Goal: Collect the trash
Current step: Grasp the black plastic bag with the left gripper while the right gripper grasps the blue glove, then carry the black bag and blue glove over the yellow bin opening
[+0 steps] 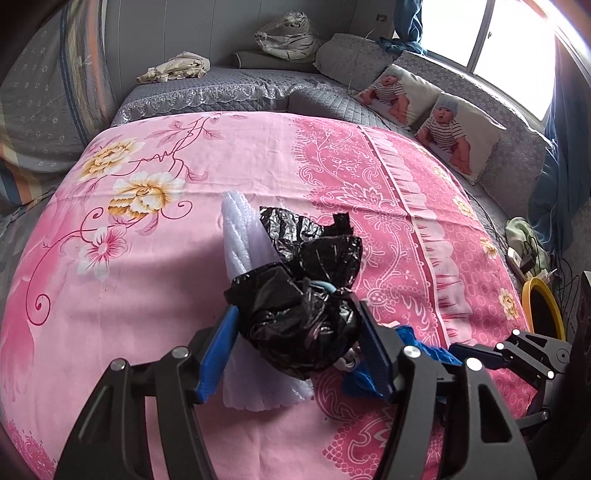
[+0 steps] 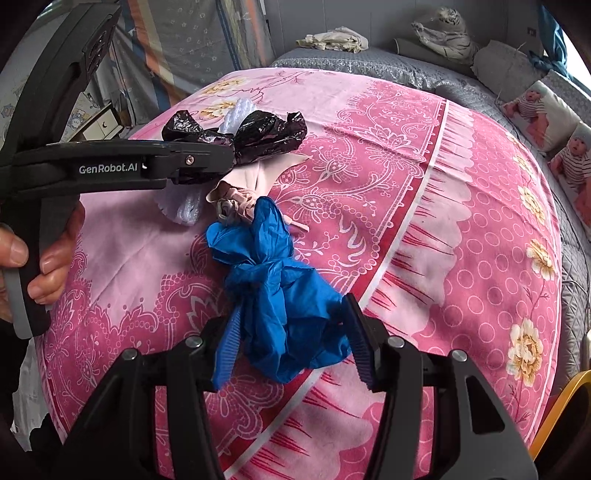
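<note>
A crumpled black plastic bag (image 1: 299, 314) lies on the pink flowered sheet (image 1: 129, 295), over a white foam sheet (image 1: 240, 236). My left gripper (image 1: 295, 332) has its blue pads on both sides of the bag and is shut on it. In the right wrist view the black bag (image 2: 266, 136) sits far left with the left gripper (image 2: 207, 162) on it. A crumpled blue plastic bag (image 2: 280, 302) lies between my right gripper's (image 2: 291, 336) fingers, which press its sides. A pinkish rag (image 2: 240, 199) lies between the two bags.
A yellow-rimmed bin (image 1: 543, 306) stands off the bed's right edge beside cables. Baby-print cushions (image 1: 443, 129) and grey pillows line the far side. A wrapped plush tiger (image 1: 288, 33) and a cream cloth (image 1: 173, 66) lie at the back.
</note>
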`<state>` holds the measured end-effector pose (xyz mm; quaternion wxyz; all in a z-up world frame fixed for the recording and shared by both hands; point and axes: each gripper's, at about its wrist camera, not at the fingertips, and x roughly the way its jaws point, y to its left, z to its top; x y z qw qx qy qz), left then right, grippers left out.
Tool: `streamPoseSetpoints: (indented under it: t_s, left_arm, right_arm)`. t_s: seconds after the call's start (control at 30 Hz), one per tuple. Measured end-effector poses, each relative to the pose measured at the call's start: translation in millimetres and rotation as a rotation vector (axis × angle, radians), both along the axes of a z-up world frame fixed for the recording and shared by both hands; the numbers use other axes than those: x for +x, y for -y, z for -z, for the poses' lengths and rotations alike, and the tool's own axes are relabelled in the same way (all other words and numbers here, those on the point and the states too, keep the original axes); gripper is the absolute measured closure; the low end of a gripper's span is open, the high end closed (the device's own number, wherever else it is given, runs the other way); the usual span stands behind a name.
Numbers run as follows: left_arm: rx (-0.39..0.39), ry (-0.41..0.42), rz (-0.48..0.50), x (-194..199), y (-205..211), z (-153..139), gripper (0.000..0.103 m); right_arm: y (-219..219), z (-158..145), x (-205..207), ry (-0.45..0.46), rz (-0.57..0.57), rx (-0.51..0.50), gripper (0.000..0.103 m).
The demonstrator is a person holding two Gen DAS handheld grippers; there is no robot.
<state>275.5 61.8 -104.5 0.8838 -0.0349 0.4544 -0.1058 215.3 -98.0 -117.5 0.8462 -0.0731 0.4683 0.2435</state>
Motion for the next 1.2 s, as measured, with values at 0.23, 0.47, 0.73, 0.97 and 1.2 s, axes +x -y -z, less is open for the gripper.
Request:
streamPoseSetpoints:
  t_s: [0.23, 0.47, 0.73, 0.97, 1.2]
  left_arm:
    - [-0.026, 0.004, -0.014, 3.0, -8.3, -1.6, 0.062]
    - [-0.046, 0.007, -0.025, -0.7, -10.9, -5.1, 0.066]
    - [-0.086, 0.02, -0.048, -12.8, -23.7, -16.1, 0.066]
    - [-0.106, 0.046, -0.061, -30.3, -35.7, -29.1, 0.066]
    - [-0.116, 0.058, -0.082, -45.2, -50.0, -34.1, 0.066]
  right_arm:
    - [-3.0, 4.1, 4.1, -0.017, 0.001, 0.0, 0.079]
    - [-3.9, 0.8, 0.9, 0.0, 0.001, -0.012, 0.087]
    - [2.4, -12.2, -12.1, 0.02, 0.016, 0.003, 0.087]
    - [9.9, -24.2, -22.4, 0.042, 0.028, 0.009, 0.087]
    - [15.5, -33.9, -31.5, 0.056, 0.042, 0.016, 0.087]
